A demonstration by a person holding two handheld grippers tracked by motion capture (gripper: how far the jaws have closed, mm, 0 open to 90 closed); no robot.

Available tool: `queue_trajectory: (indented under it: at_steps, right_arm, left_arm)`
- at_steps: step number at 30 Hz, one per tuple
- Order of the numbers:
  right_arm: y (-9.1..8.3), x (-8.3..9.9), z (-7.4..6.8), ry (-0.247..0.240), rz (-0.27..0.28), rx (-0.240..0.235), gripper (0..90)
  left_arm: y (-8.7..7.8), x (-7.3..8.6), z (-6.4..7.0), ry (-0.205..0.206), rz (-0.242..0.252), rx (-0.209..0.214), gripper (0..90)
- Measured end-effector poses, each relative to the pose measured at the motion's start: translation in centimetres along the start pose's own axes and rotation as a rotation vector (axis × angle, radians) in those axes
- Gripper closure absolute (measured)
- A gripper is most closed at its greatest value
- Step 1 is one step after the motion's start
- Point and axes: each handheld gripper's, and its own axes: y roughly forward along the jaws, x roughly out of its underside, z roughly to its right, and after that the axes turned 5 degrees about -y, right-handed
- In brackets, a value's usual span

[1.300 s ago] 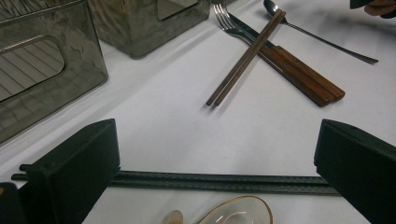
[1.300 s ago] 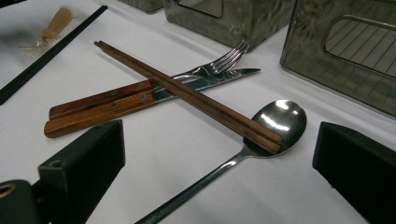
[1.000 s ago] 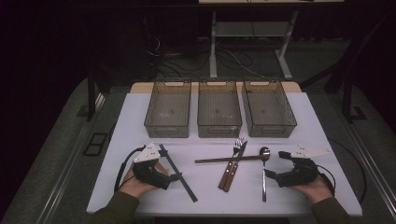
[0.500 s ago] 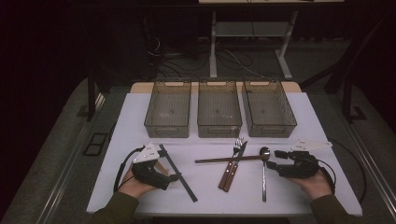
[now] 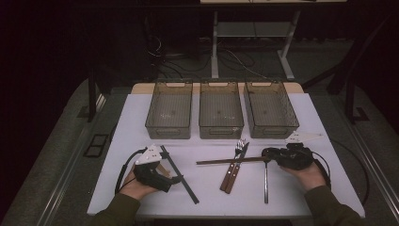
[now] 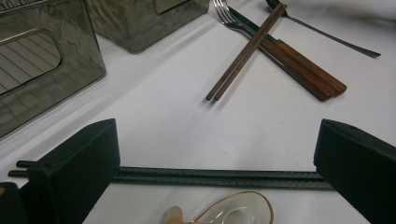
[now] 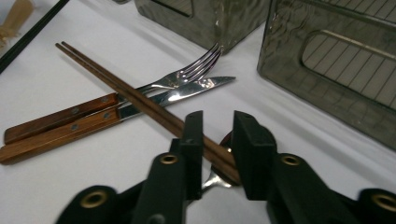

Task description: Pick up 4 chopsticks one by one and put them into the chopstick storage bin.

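Brown chopsticks (image 5: 229, 161) lying crosswise, one end between right gripper (image 5: 269, 153) jaws

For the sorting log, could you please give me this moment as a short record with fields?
surface: white table
bins: three grey bins in a row at the far side
right gripper: jaws closing around the wooden chopsticks
left gripper: open, over the black chopsticks
under wooden chopsticks: fork, knife, metal spoon
beside black chopsticks: clear spoon
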Motion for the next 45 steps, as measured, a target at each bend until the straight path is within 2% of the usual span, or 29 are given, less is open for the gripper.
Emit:
queue_trajectory:
  at_steps: [7,18,31,45]
  right_arm:
    - [1.0,-0.3,0.7,0.002,-0.029,0.003,89.4]
    - [2.1,-0.1,0.8,-0.015,-0.086,0.02,89.4]
    - [2.4,0.0,0.8,-0.029,-0.111,0.039,89.4]
    - [2.6,0.1,0.8,-0.033,-0.141,0.037,89.4]
  left_arm:
    - [0.1,0.0,0.0,-0.001,0.001,0.004,0.0]
    - [0.1,0.0,0.1,0.001,-0.003,0.005,0.0]
    - [0.2,0.0,0.1,-0.001,-0.005,0.007,0.0]
    - [0.1,0.0,0.1,0.0,-0.006,0.01,0.0]
